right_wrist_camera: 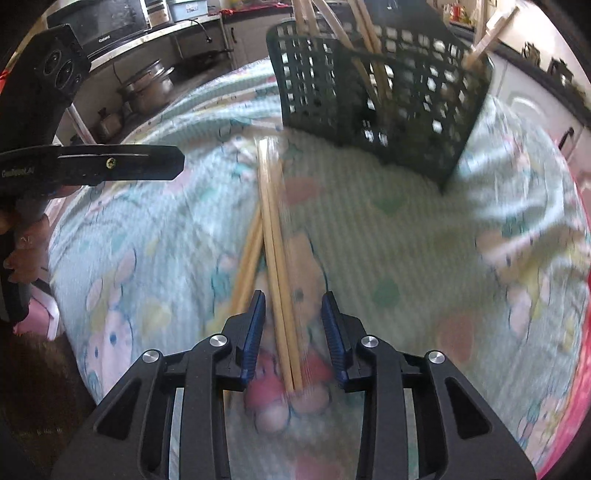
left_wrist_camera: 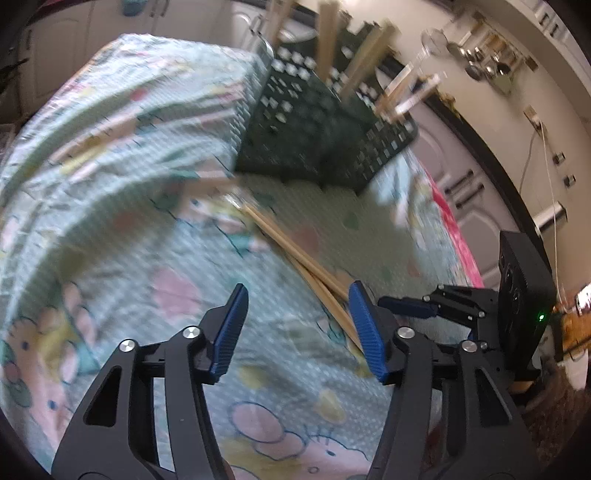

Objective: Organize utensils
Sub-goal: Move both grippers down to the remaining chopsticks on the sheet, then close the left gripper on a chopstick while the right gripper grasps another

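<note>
Several wooden chopsticks (right_wrist_camera: 275,236) lie on a pastel cartoon-print cloth (right_wrist_camera: 406,240); they also show in the left wrist view (left_wrist_camera: 295,251). A dark green perforated basket (right_wrist_camera: 380,96) stands behind them with several wooden utensils upright in it; it also shows in the left wrist view (left_wrist_camera: 325,129). My right gripper (right_wrist_camera: 293,321) is open, its jaws on either side of two chopsticks, just above the cloth. My left gripper (left_wrist_camera: 297,325) is open and empty over the cloth, left of the chopsticks. The right gripper's body (left_wrist_camera: 461,306) shows at the right of the left wrist view.
The cloth (left_wrist_camera: 110,184) bulges and folds at the left. A red cloth edge (left_wrist_camera: 454,221) runs along the right side. Kitchen cabinets (left_wrist_camera: 461,177), a shelf with pots (right_wrist_camera: 147,88) and a microwave (right_wrist_camera: 103,18) surround the table. The left gripper (right_wrist_camera: 92,162) shows at left.
</note>
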Motion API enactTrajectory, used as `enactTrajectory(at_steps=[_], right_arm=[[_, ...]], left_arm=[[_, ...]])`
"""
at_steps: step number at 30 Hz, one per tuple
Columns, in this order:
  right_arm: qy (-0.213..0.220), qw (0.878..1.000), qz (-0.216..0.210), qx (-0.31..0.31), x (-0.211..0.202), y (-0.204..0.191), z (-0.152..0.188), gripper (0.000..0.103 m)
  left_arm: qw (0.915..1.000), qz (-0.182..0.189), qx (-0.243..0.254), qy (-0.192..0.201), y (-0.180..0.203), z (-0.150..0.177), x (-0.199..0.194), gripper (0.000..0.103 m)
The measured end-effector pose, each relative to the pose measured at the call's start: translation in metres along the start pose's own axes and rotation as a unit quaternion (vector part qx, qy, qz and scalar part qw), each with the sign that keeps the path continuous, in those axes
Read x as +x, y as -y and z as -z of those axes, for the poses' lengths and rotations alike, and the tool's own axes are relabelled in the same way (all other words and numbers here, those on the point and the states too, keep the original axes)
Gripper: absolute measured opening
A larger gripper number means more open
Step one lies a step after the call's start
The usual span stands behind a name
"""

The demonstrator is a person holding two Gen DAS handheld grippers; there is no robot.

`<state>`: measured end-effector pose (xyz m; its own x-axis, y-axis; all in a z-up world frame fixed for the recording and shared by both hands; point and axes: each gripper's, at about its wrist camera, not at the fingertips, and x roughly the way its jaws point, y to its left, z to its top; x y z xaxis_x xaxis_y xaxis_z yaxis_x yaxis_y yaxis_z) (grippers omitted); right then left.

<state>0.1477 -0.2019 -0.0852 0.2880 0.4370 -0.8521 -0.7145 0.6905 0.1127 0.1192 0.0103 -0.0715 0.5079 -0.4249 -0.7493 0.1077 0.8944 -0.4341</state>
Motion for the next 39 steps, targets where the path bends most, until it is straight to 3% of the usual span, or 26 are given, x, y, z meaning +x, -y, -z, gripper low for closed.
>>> enactTrajectory(at_steps=[4,13,16,23,27,33,39], right_arm=[[0.005,1.000,0.000,0.003,-0.009,0.001,0.016,0.028],[0.016,1.000,-0.001,0.013,-0.022,0.008,0.032,0.007],[0.021,1.000,0.000,0.021,-0.029,0.013,0.034,0.006],[0.059,0.997,0.001,0.047,-0.060,0.028,0.033,0.005],[0.086,0.995,0.002,0.048,-0.077,0.030,0.028,0.005],[0.122,0.992,0.007,0.038,-0.101,0.025,0.013,0.005],[0.151,0.988,0.013,0.025,-0.122,0.021,-0.001,0.005]], left_arm=[[0.9996,0.018,0.003,-0.023,0.013,0.011,0.012,0.037],[0.9950,0.047,0.028,-0.083,0.047,0.036,0.036,0.035],[0.9944,0.040,0.033,-0.093,0.056,0.040,0.045,0.035],[0.9939,-0.017,0.068,-0.085,0.075,0.043,0.056,0.035],[0.9882,-0.055,0.120,-0.078,0.083,0.050,0.058,0.023],[0.9916,-0.023,0.093,-0.087,0.059,0.042,0.046,0.005],[0.9952,-0.011,0.083,-0.051,0.040,0.031,0.008,0.003]])
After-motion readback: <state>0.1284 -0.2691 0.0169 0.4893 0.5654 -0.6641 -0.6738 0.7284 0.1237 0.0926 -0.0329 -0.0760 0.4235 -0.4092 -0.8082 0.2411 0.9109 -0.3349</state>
